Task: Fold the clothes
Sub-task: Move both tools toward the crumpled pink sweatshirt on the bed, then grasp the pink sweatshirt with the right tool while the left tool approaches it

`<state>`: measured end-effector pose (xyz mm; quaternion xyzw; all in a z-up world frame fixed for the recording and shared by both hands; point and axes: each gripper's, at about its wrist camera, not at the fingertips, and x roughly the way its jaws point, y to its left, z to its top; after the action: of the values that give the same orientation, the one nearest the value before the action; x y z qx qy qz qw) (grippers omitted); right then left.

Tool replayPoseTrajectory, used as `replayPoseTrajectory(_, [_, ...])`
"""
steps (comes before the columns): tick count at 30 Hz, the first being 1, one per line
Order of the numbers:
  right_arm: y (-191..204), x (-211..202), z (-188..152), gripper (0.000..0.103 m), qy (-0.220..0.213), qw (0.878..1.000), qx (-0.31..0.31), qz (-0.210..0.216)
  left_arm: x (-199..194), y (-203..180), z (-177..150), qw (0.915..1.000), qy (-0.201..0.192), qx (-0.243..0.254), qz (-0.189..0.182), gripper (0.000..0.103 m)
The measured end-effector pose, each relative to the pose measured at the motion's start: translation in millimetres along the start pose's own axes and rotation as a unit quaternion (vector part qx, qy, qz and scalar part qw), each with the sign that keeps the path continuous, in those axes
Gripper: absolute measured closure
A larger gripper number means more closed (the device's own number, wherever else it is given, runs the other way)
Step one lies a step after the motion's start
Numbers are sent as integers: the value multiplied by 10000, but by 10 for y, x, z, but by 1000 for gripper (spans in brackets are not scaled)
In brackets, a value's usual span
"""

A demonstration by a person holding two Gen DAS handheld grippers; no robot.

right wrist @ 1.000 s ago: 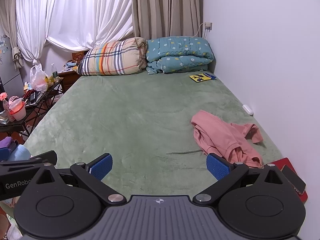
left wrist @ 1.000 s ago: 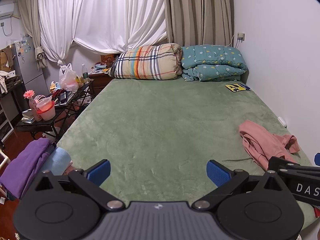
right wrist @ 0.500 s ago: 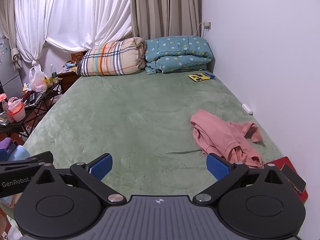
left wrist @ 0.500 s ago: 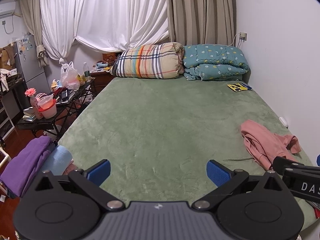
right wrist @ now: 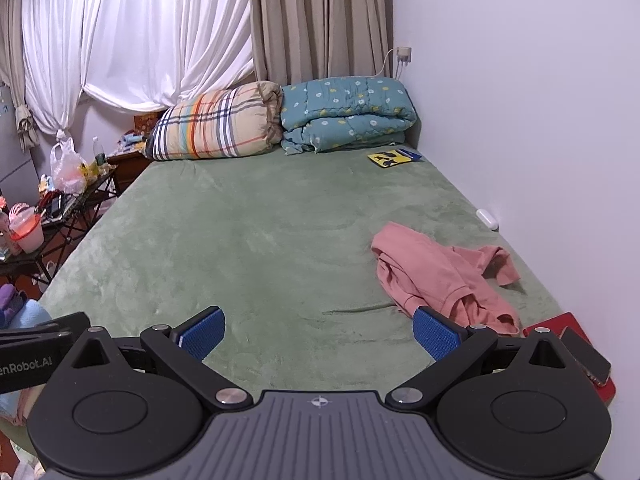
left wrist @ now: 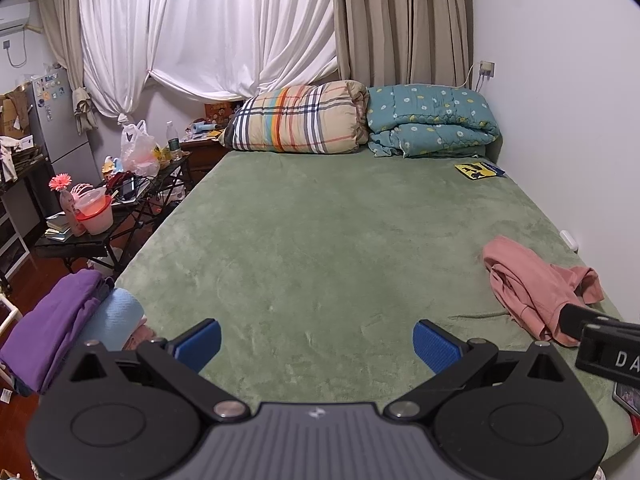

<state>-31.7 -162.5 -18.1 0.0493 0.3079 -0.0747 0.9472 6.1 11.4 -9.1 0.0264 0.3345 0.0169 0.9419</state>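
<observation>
Holding both grippers spread wide and empty over the near edge of the bed — left gripper point(left wrist: 316, 342), right gripper point(right wrist: 318, 334) — we see the crumpled pink shirt point(right wrist: 440, 276) just beyond our right fingers, near the wall. It looks light, limp and unlikely to slip; we judge a hem or shoulder seam the best pinch. A red book with a phone point(right wrist: 586, 356) lies beside it; the green blanket point(right wrist: 248, 232) beyond lies bare up to the rolled quilts point(right wrist: 280, 118).
</observation>
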Motion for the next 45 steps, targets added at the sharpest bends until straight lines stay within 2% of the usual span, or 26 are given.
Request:
replayPoseTrajectory(10, [-661, 864, -328, 0, -72, 9994, -1, -334, 197, -49, 14, 9999, 102, -7, 15, 0])
replayPoseTrajectory(15, [-1008, 1325, -506, 1, -99, 9987, -15, -505, 538, -33, -45, 9996, 207, -176, 1, 0])
replayPoseTrajectory(17, [-1147, 1509, -577, 5, -110, 9983, -21, -573, 699, -48, -76, 9995, 242, -180, -31, 0])
replayPoseTrajectory(19, [-1286, 1694, -648, 18, -121, 9979, -27, -641, 889, -92, -116, 9995, 268, -100, -100, 2])
replayPoseTrajectory(20, [-1355, 1786, -684, 20, -127, 9976, -30, -675, 984, -114, -136, 9995, 281, -60, -134, 2])
replayPoseTrajectory(22, [-1494, 1970, -755, 20, -137, 9971, -35, -744, 1174, -158, -177, 9993, 307, 20, -202, 5])
replayPoseTrajectory(27, [-1842, 2431, -933, 22, -164, 9957, -50, -914, 1649, -267, -277, 9984, 372, 221, -372, 5])
replayPoseTrajectory(29, [-1980, 2616, -1004, 34, -175, 9950, -56, -982, 1839, -311, -318, 9978, 397, 301, -440, 5])
replayPoseTrajectory(30, [-2050, 2733, -1024, 47, -142, 9947, -75, -1017, 1934, -332, -338, 9974, 410, 341, -475, 5])
replayPoseTrajectory(31, [-2119, 2930, -995, 54, 16, 9944, -138, -1049, 2029, -354, -358, 9971, 423, 381, -509, 5])
replayPoseTrajectory(35, [-2252, 3592, -932, 56, 398, 9937, -348, -985, 2265, -456, -426, 9953, 659, 416, -581, 5])
replayPoseTrajectory(37, [-2345, 3820, -878, 57, 513, 9959, 42, -741, 2308, -501, -425, 9943, 758, 372, -653, 5])
replayPoseTrajectory(38, [-2389, 3914, -849, 61, 527, 9965, 241, -610, 2322, -514, -427, 9939, 794, 360, -682, 5])
replayPoseTrajectory(40, [-2409, 3933, -777, 90, 304, 9978, 504, -320, 2335, -521, -421, 9938, 788, 377, -690, 5])
replayPoseTrajectory(43, [-2247, 3778, -722, 97, 19, 9997, 234, -67, 2321, -532, -418, 9940, 706, 488, -675, 6])
replayPoseTrajectory(45, [-2094, 3609, -704, 98, -192, 9997, 19, 118, 2315, -544, -405, 9936, 613, 559, -762, 14])
